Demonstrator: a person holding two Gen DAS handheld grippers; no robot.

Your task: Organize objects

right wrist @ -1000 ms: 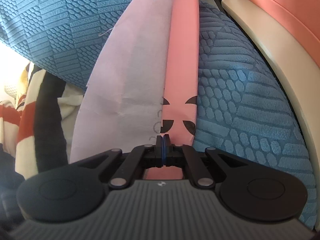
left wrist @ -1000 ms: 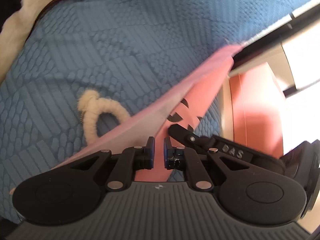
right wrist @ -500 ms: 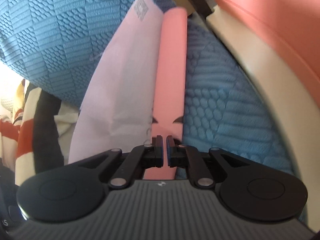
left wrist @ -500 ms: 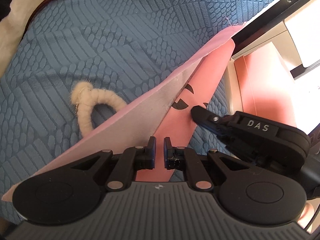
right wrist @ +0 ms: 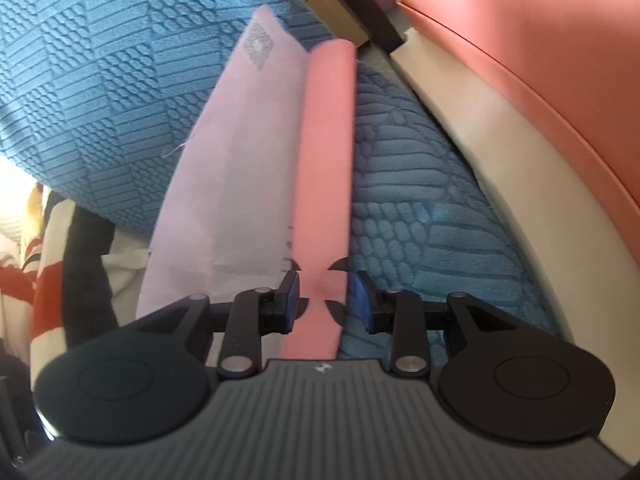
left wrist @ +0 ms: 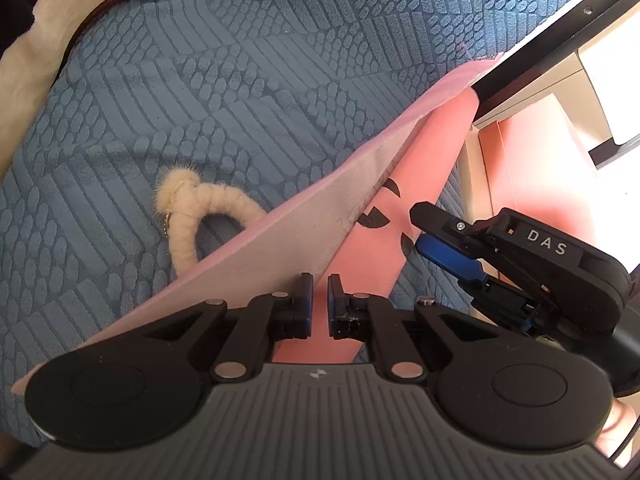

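Note:
A pink cloth with black half-circle marks and a pale lilac underside lies folded on a blue textured blanket. My left gripper is nearly shut on the cloth's near edge, where the fold passes between its pads. My right gripper is open, its jaws standing either side of the pink folded strip without touching it. The right gripper also shows in the left wrist view, open beside the cloth's right edge.
A fluffy cream hair tie lies on the blanket left of the cloth. A cream blanket with dark trim is at the far left. A salmon-pink bed frame panel and beige rail run along the right. A striped garment lies at the left.
My right gripper has opened and let go of the pink cloth, pulling back slightly. My left gripper keeps its hold on the cloth's edge.

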